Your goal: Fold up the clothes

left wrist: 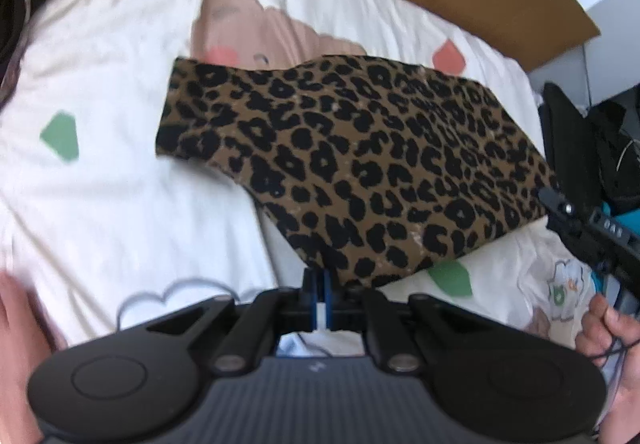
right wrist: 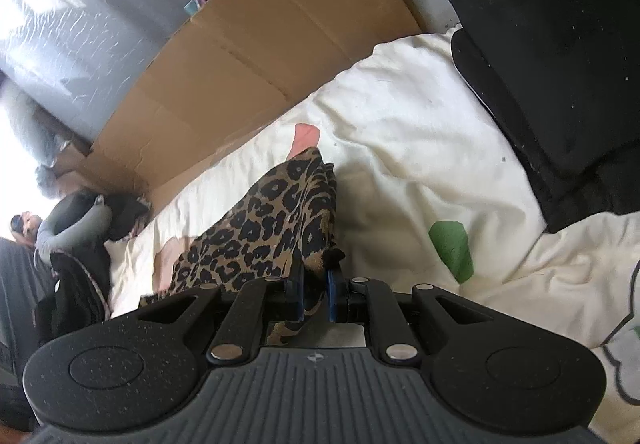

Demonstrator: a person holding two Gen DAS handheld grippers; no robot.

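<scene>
Basically both grippers pinch leopard-print garment (left wrist: 360,159): left gripper (left wrist: 319,276) clamped on near edge, right gripper (right wrist: 316,276) clamped on bunched corner. Cloth spans between, partly lifted off white duvet (left wrist: 120,91), likely so fold falls flat.

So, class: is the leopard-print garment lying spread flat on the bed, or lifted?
Lifted. The leopard-print garment hangs stretched between the left tool and the right tool, both shut on its edge above the bedcover.
</scene>
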